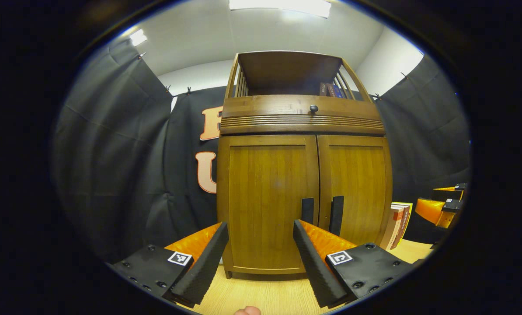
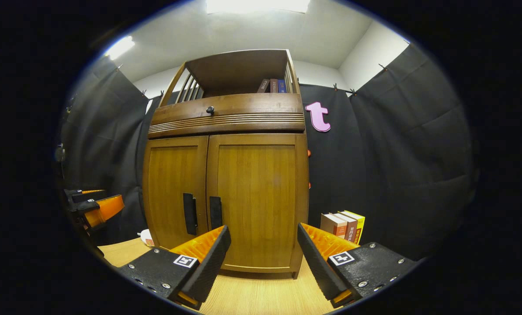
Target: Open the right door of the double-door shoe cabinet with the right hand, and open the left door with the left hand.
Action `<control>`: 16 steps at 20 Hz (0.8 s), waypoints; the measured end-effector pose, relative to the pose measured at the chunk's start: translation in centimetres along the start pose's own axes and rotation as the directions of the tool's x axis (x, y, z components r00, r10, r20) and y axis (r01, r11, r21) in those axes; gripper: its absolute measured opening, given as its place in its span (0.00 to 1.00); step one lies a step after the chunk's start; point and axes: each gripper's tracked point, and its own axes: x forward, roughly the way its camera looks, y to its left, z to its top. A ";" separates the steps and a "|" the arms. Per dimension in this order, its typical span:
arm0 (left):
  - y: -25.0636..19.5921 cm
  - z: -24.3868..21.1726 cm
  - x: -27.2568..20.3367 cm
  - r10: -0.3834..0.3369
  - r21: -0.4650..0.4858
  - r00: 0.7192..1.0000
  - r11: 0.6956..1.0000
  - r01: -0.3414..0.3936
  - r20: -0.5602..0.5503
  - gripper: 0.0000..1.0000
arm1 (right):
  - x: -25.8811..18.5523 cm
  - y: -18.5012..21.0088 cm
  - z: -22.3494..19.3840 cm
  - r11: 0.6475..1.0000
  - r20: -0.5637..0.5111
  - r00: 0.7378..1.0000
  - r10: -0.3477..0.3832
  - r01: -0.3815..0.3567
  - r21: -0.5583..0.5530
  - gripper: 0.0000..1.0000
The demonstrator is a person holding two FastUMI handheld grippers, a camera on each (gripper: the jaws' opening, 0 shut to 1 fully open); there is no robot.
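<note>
Standing upright on the pale wooden bench (image 2: 252, 297), against the black cloth wall – a brown double-door wooden shoe cabinet (image 2: 226, 192), both doors shut, an open shelf with a few books above. Likely stiff, hinged panels, light to swing, best hooked by the slim dark vertical handle of the right door (image 2: 215, 212) and that of the left door (image 1: 307, 211), beside the centre seam. Left claw (image 1: 261, 256) spread wide and empty, facing the left door; right claw (image 2: 263, 258) likewise spread, short of the right door – nothing gripped.
</note>
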 end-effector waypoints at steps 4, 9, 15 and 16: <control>0.1 -0.2 0.0 0.000 -0.004 1.000 1.000 0.000 -0.014 0.94 | 2.0 1.0 0.7 0.999 0.009 0.999 0.053 -0.053 -0.004 0.94; 0.3 -0.2 0.0 0.012 0.003 1.000 1.000 -0.012 -0.015 0.97 | 6.5 4.3 1.9 0.989 0.022 0.990 0.143 -0.143 0.031 0.94; 0.7 -0.2 0.1 0.047 -0.013 0.999 0.999 -0.048 -0.025 0.94 | 11.6 8.5 2.4 0.977 0.021 0.978 0.210 -0.210 0.018 0.94; 0.7 -0.2 0.2 0.055 -0.020 0.998 0.998 -0.055 -0.029 0.94 | 12.4 9.2 2.3 0.977 0.019 0.977 0.212 -0.212 0.025 0.94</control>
